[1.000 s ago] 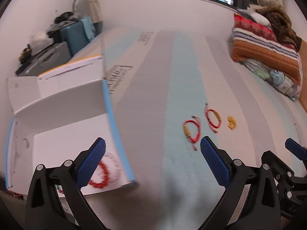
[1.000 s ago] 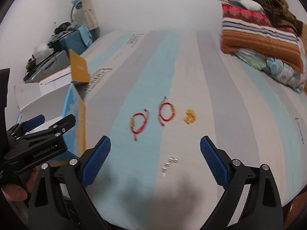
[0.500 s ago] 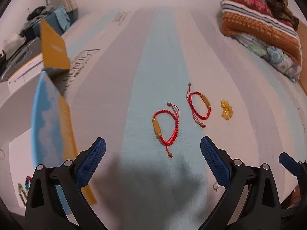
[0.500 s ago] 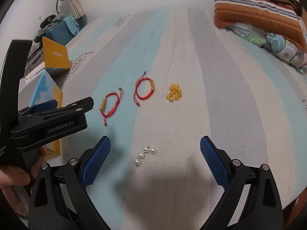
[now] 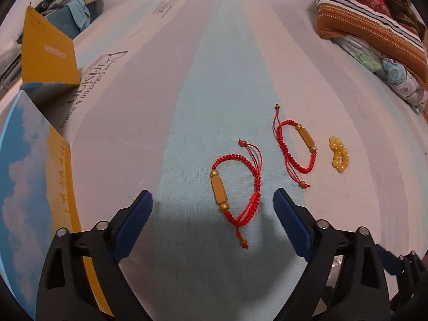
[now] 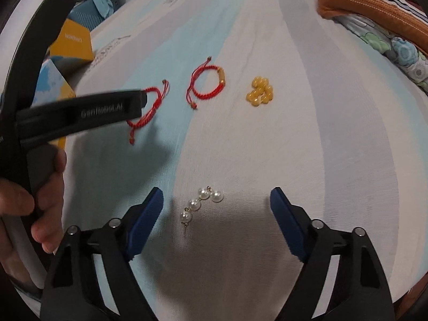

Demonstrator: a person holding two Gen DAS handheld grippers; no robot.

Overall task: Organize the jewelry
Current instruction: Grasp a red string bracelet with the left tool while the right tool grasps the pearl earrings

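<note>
Now both reach for pickup: left hand-held gripper (image 5: 212, 203), closing, brackets a red bracelet (image 5: 236, 187), right hand-held gripper (image 6: 216, 200), closing, brackets pearls (image 6: 200, 203); next, pinch.

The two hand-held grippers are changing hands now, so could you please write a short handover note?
Left hand-held gripper: open, jaws just closing a little, nearer red bracelet between them, untouched.
Right hand-held gripper: open, also closing, around the pearl piece.
Second red bracelet and yellow bead cluster lie loose on the bed; box at left.
Left: all four pieces.
</note>
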